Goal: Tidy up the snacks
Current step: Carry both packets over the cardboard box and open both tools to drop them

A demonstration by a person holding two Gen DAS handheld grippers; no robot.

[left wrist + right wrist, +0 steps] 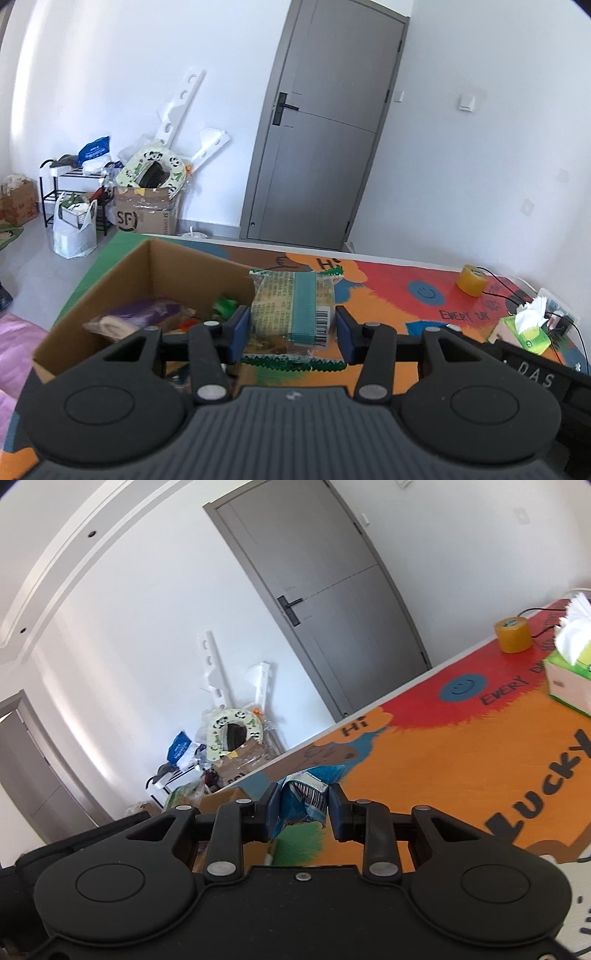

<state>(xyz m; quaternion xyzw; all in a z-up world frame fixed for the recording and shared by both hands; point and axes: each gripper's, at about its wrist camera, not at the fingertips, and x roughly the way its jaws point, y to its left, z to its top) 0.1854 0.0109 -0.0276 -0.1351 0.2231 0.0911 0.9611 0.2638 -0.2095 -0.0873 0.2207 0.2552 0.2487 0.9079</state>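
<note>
You are holding a green-edged snack packet (pixel 293 314) in the jaws of your left gripper (pixel 291 328), pinched by its sides so it hangs flat, just beside the open cardboard box (pixel 147 266) where other snacks are lying. Your right gripper (pixel 303 805) is squeezing a blue packet (pixel 304 797) in narrow jaws above the colourful tabletop (pixel 443 760), probably for the same box.

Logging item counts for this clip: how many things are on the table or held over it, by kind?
Snack packets held in grippers: 2, a green-edged one in the left gripper and a blue one in the right gripper
Cardboard boxes: 1, its contents too hidden to count
Tape rolls: 1
Tissue boxes: 1
Total: 5
</note>
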